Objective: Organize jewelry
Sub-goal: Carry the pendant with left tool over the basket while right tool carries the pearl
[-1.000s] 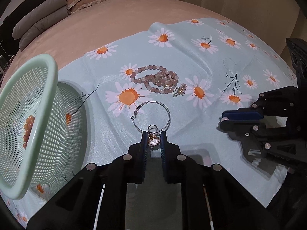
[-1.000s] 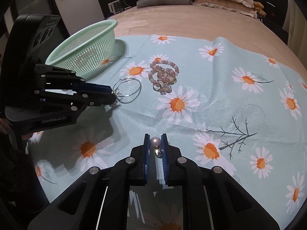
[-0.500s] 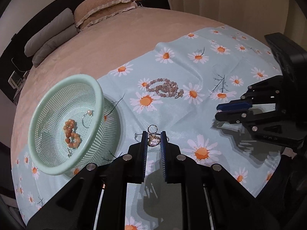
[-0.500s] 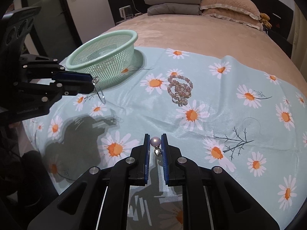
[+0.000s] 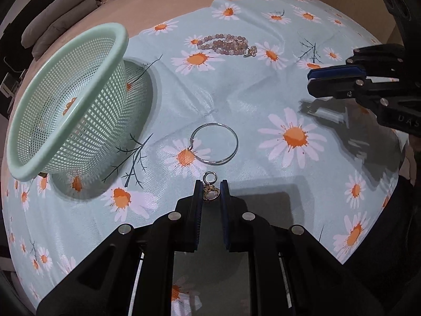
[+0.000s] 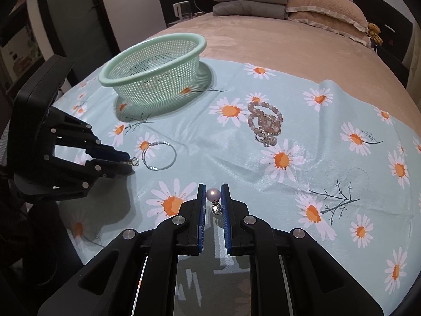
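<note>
Meanwhile, left claw [image 5: 211, 187] pinches a gold pendant [image 5: 210, 194], right claw [image 6: 213, 193] a glossy round pearl [image 6: 213, 194].

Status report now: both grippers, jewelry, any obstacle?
Left gripper shut on gold pendant. Right gripper shut on pearl earring. Green mesh basket unobstructed.

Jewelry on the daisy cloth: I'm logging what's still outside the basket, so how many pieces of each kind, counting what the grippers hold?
Beaded bracelet pile: 1
Silver hoop: 1
Gold charm, in the left gripper: 1
Pearl charm, in the right gripper: 1
Total: 4
Orange beads show inside the green basket; not counted.
</note>
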`<state>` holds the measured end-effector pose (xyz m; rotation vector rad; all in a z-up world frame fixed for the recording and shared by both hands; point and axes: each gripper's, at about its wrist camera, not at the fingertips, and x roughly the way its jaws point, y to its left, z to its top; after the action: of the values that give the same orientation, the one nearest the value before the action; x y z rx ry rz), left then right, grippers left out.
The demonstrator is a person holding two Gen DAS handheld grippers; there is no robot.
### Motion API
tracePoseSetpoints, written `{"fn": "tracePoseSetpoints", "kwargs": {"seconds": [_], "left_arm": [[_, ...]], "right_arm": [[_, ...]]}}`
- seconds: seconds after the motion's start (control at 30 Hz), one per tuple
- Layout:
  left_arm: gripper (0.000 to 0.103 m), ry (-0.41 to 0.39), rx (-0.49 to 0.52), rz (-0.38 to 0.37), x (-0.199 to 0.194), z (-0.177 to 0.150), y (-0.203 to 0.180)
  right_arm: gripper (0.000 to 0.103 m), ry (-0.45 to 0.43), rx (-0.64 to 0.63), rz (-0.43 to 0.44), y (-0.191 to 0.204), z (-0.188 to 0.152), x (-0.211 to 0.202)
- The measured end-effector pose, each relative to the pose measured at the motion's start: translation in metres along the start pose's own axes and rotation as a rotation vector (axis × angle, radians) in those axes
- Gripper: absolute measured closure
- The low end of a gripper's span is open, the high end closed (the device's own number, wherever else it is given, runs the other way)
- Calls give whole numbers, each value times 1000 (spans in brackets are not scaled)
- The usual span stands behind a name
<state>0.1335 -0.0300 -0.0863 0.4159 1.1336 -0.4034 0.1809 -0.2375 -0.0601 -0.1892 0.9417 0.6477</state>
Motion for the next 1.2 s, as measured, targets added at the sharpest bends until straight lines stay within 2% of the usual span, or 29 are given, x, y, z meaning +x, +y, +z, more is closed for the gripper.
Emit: {"fn": "tracePoseSetpoints", "kwargs": {"seconds": [0.07, 0.17, 0.3, 0.73, 0.87, 1.03, 1.2], "left_arm": [[89, -7, 15, 49, -9, -1, 6], [89, -39, -19, 53, -24, -2, 21], [89, -68, -33, 105, -42, -5, 35], [89, -226, -103, 173, -111, -7, 94], [89, -253, -135, 166, -114, 0, 117], [89, -249, -180, 130, -98, 10, 147], [89, -238, -226, 86, -78, 14, 167]], "right_arm": [[92, -2, 1, 7, 1, 0, 0], [92, 0, 0, 9, 2, 1, 1], [92, -20, -19, 17, 8, 11, -6], [92, -132, -192, 0, 57, 103, -32], [92, -139, -246, -2, 73, 135, -31], [92, -136, -314, -5, 94, 167, -21], [92, -109, -341, 54, 106, 188, 5]]}}
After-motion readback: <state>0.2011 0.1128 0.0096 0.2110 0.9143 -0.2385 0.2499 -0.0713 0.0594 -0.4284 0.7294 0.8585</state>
